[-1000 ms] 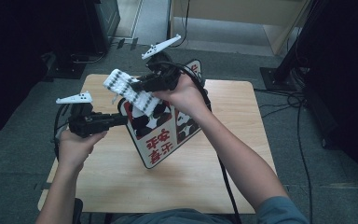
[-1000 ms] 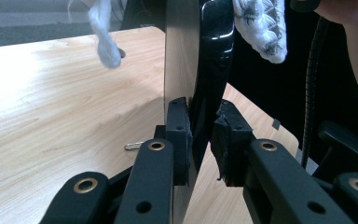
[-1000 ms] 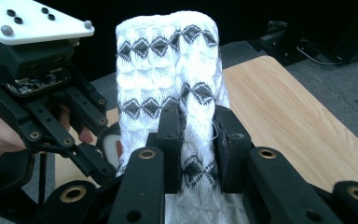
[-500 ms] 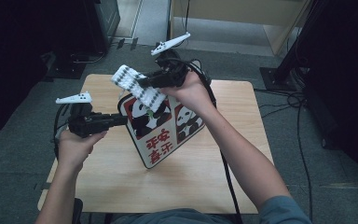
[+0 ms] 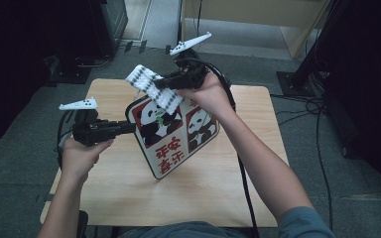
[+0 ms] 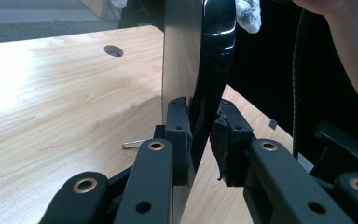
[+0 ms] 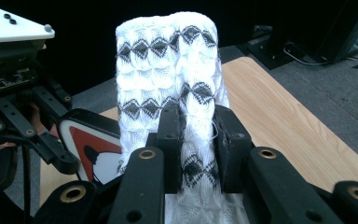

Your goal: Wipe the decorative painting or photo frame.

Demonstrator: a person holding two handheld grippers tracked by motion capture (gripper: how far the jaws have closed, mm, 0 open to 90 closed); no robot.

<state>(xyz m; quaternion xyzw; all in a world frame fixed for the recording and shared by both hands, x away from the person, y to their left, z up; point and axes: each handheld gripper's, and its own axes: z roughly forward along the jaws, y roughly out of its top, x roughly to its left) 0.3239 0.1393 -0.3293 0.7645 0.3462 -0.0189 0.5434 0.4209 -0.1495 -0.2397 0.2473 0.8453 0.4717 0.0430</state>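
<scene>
Left gripper (image 5: 129, 128) pinches panda board's (image 5: 176, 136) left edge, propping it tilted mid-desk (image 5: 238, 183). Right gripper (image 5: 161, 85) clamps patterned cloth (image 5: 151, 87) against board's top corner, probably wiping.

bare tabletop (image 5: 213, 193) near the person, upright panda board (image 5: 171, 136) blocking the middle, far side perhaps open

Both claws, the left claw (image 5: 129, 128) and right claw (image 5: 161, 84), are showing black bodies, each carrying a white three-cornered plate dotted black. Brass-ringed holes are glinting along the black jaw arms. Black cables are trailing off. The person is wearing a grey-blue sleeve (image 5: 302, 223).
</scene>
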